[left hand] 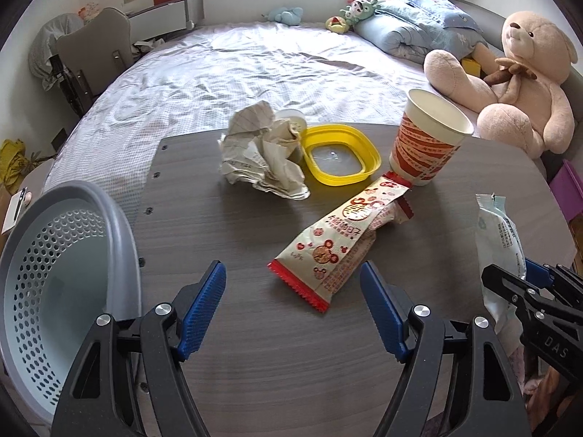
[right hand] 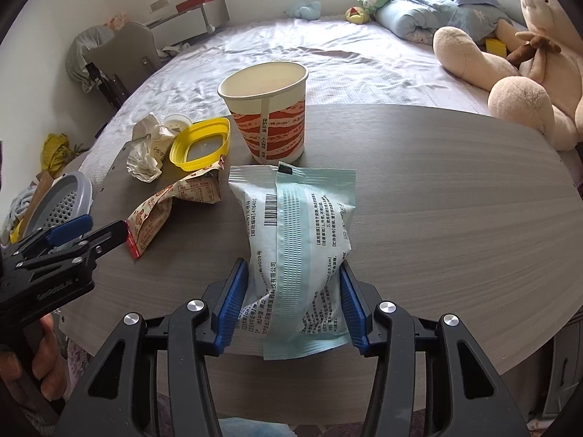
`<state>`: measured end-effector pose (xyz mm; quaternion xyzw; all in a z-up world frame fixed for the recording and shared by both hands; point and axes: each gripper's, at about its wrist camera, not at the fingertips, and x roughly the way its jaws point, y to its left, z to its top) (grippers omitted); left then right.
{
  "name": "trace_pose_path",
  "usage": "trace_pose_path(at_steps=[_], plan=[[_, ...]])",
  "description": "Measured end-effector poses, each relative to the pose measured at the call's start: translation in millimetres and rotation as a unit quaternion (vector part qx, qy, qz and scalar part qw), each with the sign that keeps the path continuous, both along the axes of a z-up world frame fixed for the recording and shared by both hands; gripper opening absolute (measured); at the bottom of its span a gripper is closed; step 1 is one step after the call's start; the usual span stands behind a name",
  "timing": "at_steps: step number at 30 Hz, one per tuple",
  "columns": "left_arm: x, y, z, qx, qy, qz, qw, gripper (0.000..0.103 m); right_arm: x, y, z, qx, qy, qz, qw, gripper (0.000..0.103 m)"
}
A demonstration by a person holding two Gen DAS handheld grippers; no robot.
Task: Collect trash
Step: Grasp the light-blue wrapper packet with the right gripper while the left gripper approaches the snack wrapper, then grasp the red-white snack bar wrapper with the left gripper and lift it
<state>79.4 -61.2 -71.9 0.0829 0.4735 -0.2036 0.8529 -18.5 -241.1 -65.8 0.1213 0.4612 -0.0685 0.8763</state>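
Trash sits on the round table [right hand: 437,196]: one paper cup [right hand: 267,123], light and easy to squash, so hold its side softly; one pale blue packet [right hand: 295,247], soft and crinkly, pinched at its bottom end by the right gripper [right hand: 293,302]; one snack wrapper [left hand: 339,240]; one crumpled paper [left hand: 258,153]; one yellow lid [left hand: 340,153]. The left gripper [left hand: 293,309] has its fingers spread wide near the one gray basket [left hand: 65,273]

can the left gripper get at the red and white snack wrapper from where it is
Probably yes: the left gripper is open, and the snack wrapper lies flat on the table just ahead of its fingers, nothing between them.
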Motion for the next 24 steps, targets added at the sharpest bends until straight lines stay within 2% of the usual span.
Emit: trace_pose_path(at_steps=[6,13,19,22,23,24], plan=[[6.7,-25.6,-9.9,0.019,0.009,-0.032,0.9993,0.073,-13.7,-8.6,8.5,0.006,-0.019,-0.002,1.000,0.048],[19.4,-46.5,-19.1,0.043,0.007,-0.040,0.9983,0.073,-19.3,-18.1,10.0,0.021,-0.030,-0.005,0.999,0.048],[24.7,-59.3,-24.0,0.045,0.006,-0.048,0.9978,0.072,-27.0,-24.4,11.5,0.029,-0.041,-0.011,0.999,0.048],[23.9,-64.1,-23.9,0.045,0.003,-0.054,0.9975,0.064,-30.0,-29.6,12.6,0.031,-0.043,-0.016,0.998,0.048],[22.4,-65.3,-23.0,0.043,0.003,-0.058,0.9974,0.056,-31.2,-31.0,12.9,0.031,-0.044,-0.018,0.998,0.048],[20.5,-66.1,-22.0,0.044,0.003,-0.061,0.9972,0.052,-32.2,-32.6,13.1,0.031,-0.045,-0.020,0.998,0.048]])
